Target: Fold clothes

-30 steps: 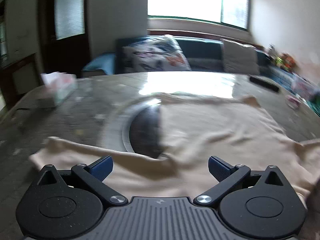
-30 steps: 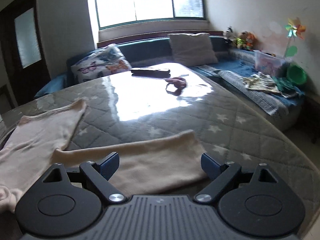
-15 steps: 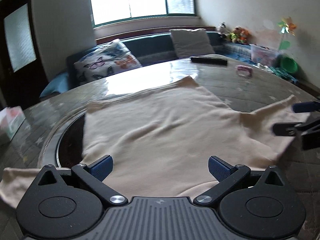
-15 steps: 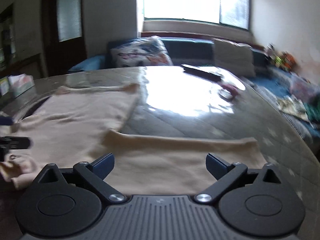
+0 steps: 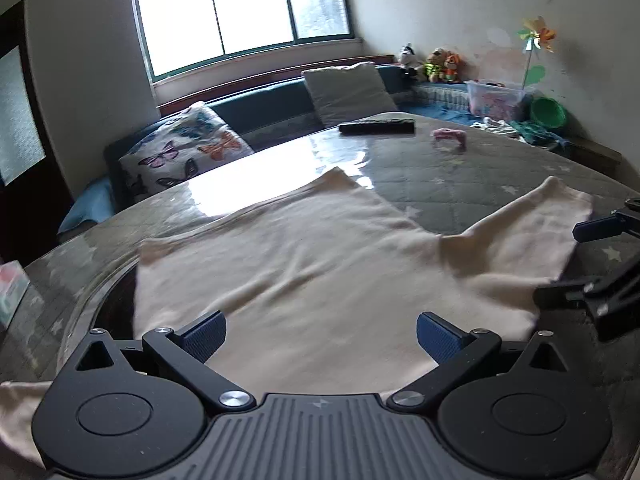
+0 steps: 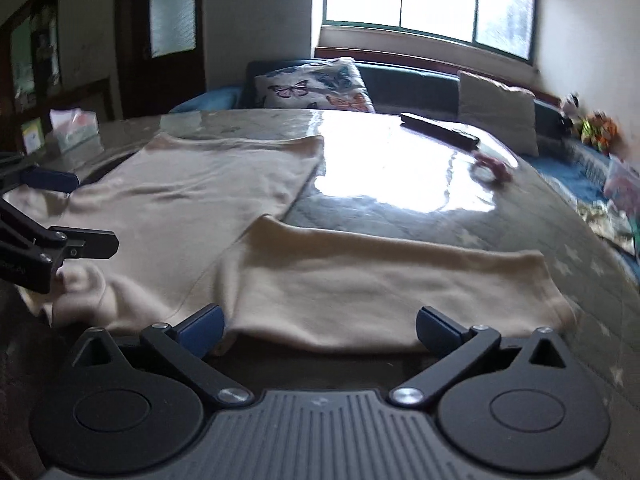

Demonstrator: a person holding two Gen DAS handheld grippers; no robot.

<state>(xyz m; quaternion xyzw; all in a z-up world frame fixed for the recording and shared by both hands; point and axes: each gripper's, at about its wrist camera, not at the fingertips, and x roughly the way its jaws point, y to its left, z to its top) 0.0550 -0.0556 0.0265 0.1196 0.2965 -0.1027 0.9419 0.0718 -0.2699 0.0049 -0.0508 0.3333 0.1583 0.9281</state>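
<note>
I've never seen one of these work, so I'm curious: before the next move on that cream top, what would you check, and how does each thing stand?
1. Left hand-held gripper open, nothing held: ok.
2. Right hand-held gripper open, nothing held: ok.
3. Cream top spread flat: not ok, its body is wrinkled and the near edge bunched.
4. Right sleeve laid out straight: ok.
5. Remote and pink item apart from the top: ok.
6. Left sleeve position: cannot tell.

Bright window (image 5: 244, 12) w/ green frame backlit the rm, glare on glossy quilted table (image 5: 460, 176). Dark sofa (image 5: 276, 108) under it w/ butterfly cushion (image 5: 180, 152) + grey cushion (image 5: 348, 92). Dark door (image 6: 160, 20) at left, walls off-white.
</note>
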